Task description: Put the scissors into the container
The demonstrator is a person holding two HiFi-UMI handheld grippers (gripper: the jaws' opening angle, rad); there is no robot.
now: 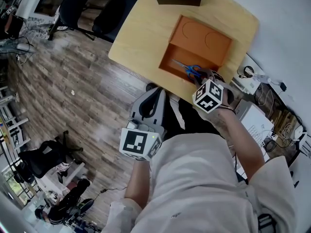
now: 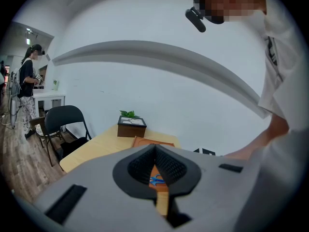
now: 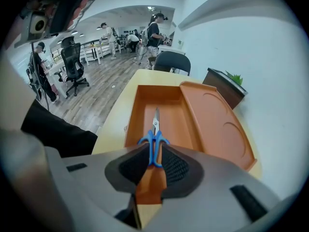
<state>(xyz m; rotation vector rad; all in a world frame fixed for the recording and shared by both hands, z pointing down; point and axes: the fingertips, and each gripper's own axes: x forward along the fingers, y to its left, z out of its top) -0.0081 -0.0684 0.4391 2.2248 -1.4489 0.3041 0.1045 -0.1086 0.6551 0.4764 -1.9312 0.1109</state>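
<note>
so the right gripper (image 3: 154, 151) has its jaws clamped on the blue handles of the scissors (image 3: 155, 129), blades pointing away from it over the deep half of the orange container (image 3: 140, 124). can't really tell if the tips touch the bottom or hang just above it. the container's flat lid (image 3: 217, 124), with two round dents in it, lies open right beside the deep half, on the side nearer the wall

from above, that gripper's marker cube (image 1: 210, 96) and the hand behind it cover the near edge of the container, so you only catch the handles and a bit of blade

the left gripper (image 2: 155, 148) is held low near the person's body, off the wooden table (image 1: 141, 28) and over the plank floor (image 1: 73, 81), jaws pressed together with nothing in them. in its own view they block most of the container

other stuff: a dark box (image 2: 132, 126) with a green plant at the far end of the table, a black folding chair (image 2: 63, 122) by the table's far corner, and a tangle of cables (image 1: 262, 89) along the wall. a few people (image 3: 154, 33) are standing way off in the back
</note>
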